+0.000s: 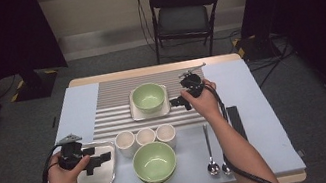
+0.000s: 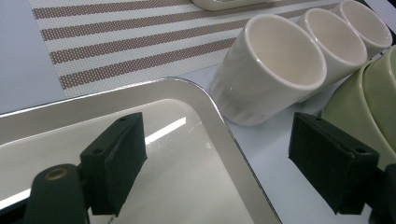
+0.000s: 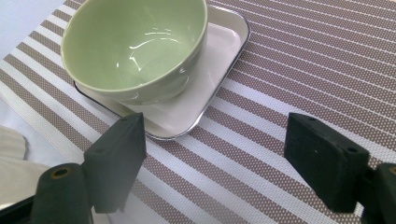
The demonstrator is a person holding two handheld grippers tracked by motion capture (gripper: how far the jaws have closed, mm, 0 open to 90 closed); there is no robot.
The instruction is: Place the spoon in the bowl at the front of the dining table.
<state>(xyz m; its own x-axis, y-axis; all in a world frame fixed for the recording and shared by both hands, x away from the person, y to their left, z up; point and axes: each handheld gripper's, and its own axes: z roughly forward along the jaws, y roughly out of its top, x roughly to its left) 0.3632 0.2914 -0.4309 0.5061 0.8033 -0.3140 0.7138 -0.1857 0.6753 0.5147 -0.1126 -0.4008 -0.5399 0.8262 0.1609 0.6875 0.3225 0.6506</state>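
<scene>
My right gripper (image 1: 179, 102) hangs wide, empty, just beside the far tray (image 1: 135, 113) bearing a green bowl (image 1: 148, 97). My left gripper (image 1: 96, 160), wide, straddles the near tray's (image 1: 110, 178) rim. Next, probably: close there.

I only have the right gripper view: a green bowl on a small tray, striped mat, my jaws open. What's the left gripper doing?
Observer: The left gripper hangs open over the near-left tray, holding nothing.
Operator: What's right of that tray?
Observer: Three white cups in a row, side by side.
Operator: Is there another bowl?
Observer: Yes, a second green bowl sits just in front of the cups, off the mat.
Operator: Any cutlery?
Observer: Two spoons lie right of that bowl.
</scene>
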